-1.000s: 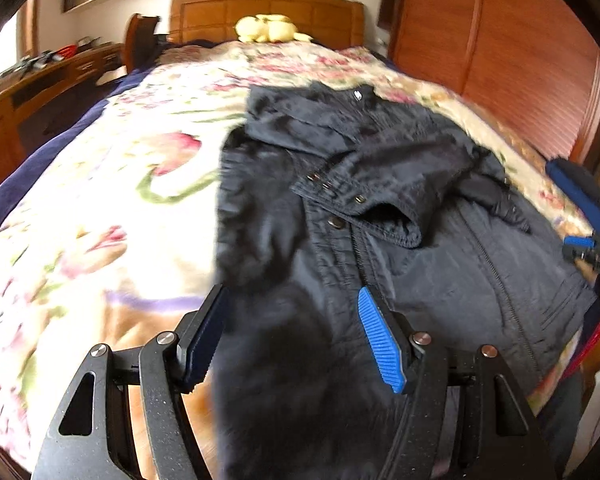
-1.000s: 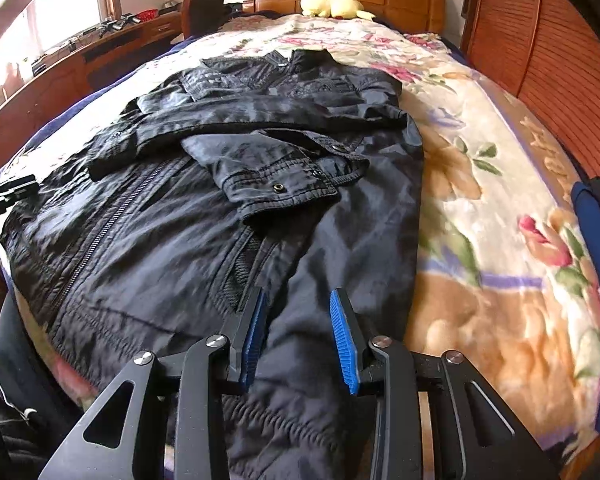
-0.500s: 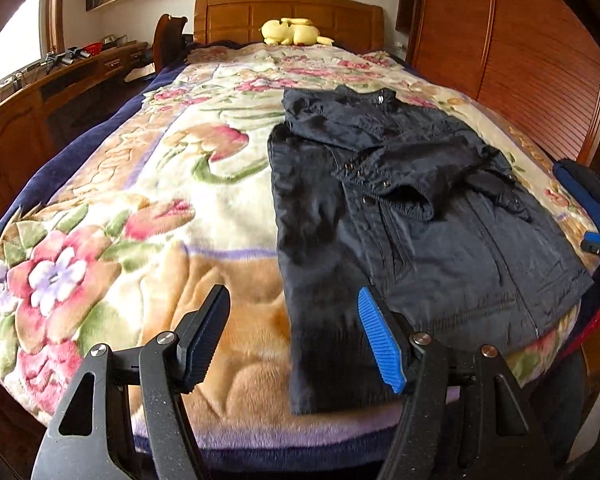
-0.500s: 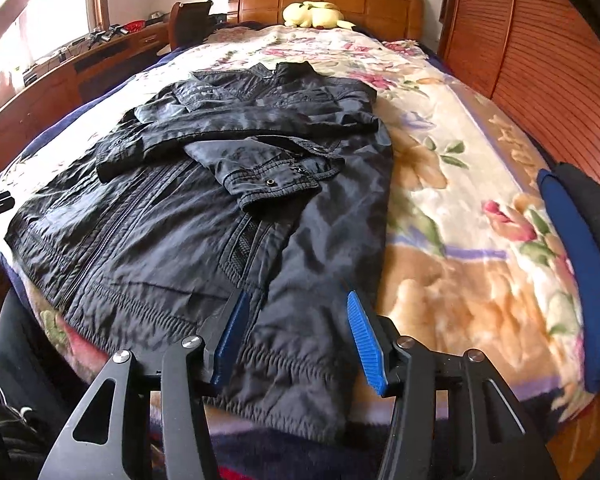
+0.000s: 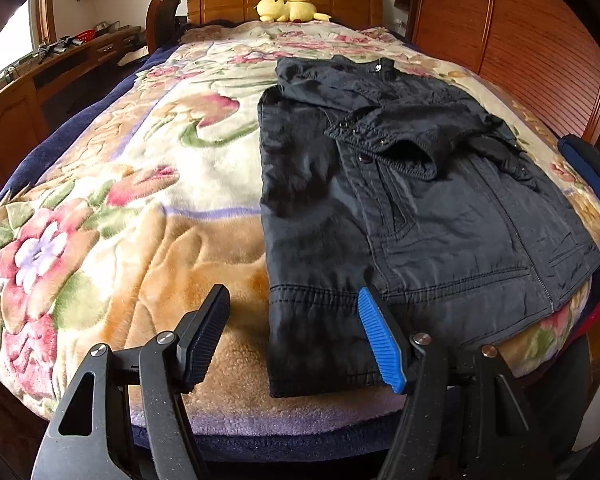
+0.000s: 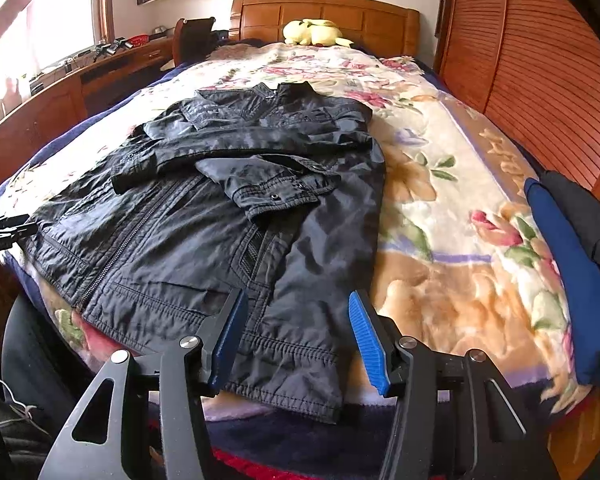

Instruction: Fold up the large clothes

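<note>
Left gripper (image 5: pixel 294 338): jaws stand wide apart and hold nothing; it hovers off the near edge of the bed, with the jacket's near left hem corner seen between its pads but clear of them.
Right gripper (image 6: pixel 298 338): jaws about half apart and empty; it hovers over the near hem on the jacket's right side, no pad pressing cloth.
Black jacket (image 6: pixel 204 232): lies front up on the near half of the bed, hem toward the near edge, collar toward the far end. One side panel is folded in over the front, and both sleeves (image 5: pixel 400 136) lie crossed over the chest, cuffs with snaps showing.
Floral blanket (image 5: pixel 120 184): covers the bed under the jacket; it is bare to the left in the left wrist view.
Folded clothes (image 6: pixel 568 264): a blue and a dark piece stacked at the right edge of the bed, well apart from the jacket.
Yellow plush toy (image 5: pixel 288 8): at the far headboard.
Step in hand: sides and sleeves look tucked in; both grippers sit free near the hem.
Next move: likely calls for each gripper to close on a hem corner and carry the hem up toward the collar, keeping the sleeves from sliding out.
</note>
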`<state>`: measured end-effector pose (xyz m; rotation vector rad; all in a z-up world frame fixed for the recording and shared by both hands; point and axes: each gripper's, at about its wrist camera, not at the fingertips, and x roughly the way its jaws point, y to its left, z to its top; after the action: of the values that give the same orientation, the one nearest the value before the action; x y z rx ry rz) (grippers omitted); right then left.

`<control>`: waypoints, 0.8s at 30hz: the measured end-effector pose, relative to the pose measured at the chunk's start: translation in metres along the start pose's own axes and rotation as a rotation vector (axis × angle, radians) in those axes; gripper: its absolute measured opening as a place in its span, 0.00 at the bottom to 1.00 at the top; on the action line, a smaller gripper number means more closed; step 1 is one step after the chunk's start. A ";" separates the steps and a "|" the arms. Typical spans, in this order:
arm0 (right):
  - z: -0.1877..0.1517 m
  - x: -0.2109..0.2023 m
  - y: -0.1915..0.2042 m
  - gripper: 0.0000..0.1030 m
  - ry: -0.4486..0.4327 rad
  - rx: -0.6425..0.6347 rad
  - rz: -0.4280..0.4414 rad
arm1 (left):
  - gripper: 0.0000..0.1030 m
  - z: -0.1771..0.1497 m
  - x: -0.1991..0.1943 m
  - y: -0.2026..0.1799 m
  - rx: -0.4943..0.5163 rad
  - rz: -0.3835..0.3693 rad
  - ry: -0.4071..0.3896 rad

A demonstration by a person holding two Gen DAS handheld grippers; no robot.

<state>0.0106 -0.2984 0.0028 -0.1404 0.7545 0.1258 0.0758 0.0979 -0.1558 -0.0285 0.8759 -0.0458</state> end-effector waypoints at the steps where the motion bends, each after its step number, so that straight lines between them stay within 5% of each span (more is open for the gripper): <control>1: 0.000 0.001 -0.001 0.53 0.002 0.003 0.001 | 0.66 0.000 0.000 -0.001 0.002 0.001 0.001; 21: -0.023 0.051 -0.025 0.55 0.122 0.078 -0.005 | 0.65 -0.012 -0.004 -0.002 0.009 -0.033 -0.005; 24: -0.024 0.051 -0.025 0.56 0.123 0.077 0.006 | 0.54 -0.014 -0.006 -0.002 0.008 -0.037 -0.010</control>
<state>0.0354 -0.3234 -0.0473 -0.0728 0.8809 0.0948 0.0608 0.0963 -0.1602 -0.0372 0.8647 -0.0842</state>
